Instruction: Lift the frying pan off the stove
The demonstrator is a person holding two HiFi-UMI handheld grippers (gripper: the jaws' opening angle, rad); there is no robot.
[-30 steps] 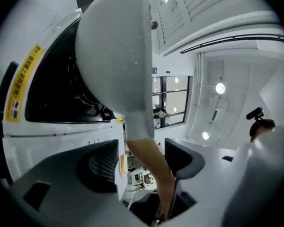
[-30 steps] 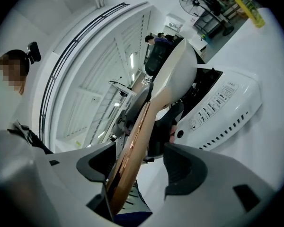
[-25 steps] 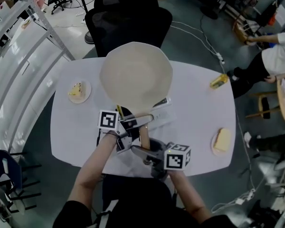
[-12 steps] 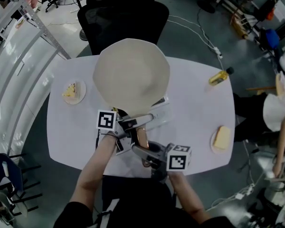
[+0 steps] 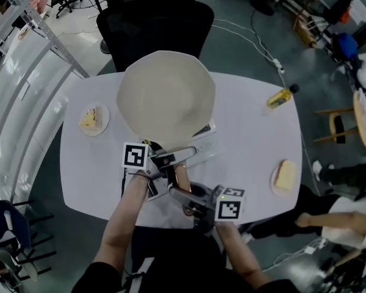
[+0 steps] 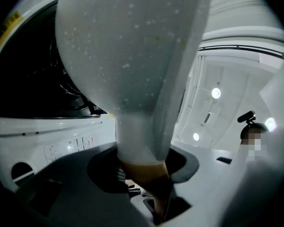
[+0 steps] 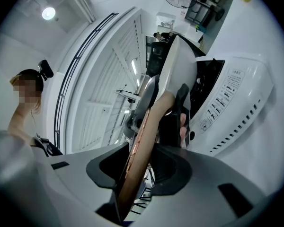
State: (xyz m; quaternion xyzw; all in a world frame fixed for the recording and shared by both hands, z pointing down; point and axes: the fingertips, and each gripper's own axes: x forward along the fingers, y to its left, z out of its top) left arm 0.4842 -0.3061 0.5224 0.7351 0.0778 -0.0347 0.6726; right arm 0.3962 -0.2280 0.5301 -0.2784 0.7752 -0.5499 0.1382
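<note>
Over the stove (image 5: 206, 146) we grip the frying pan (image 5: 166, 96) by its handle (image 5: 183, 177) in left gripper (image 5: 169, 161) and right gripper (image 5: 183, 198), jaws just closed; cake plate (image 5: 95, 118) and bottle (image 5: 279, 97) sit well aside.

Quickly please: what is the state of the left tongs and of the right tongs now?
Left tongs: just closed, gripping the frying pan's wooden handle.
Right tongs: just closed, gripping the same handle.
</note>
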